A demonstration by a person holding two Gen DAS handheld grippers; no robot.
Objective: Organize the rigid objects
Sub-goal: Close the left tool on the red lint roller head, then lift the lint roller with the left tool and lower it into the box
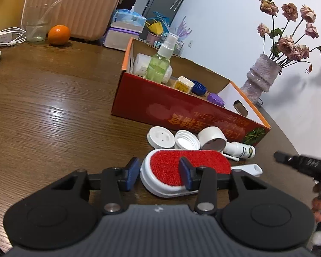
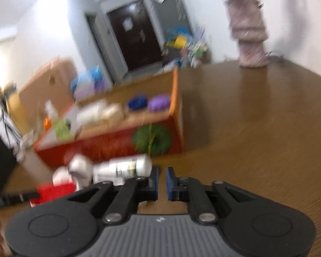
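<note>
The lint brush (image 1: 183, 172) lay on the worktop (image 1: 53, 107) before the red box (image 1: 182, 111), light, stiff plastic. The left hand-held gripper (image 1: 160, 173) clamped its rounded end; the right hand-held gripper (image 2: 162, 178) was nearly together, empty.

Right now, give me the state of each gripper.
Left gripper: fingers straddle the red brush; grip cannot be told.
Right gripper: nearly closed, empty.
</note>
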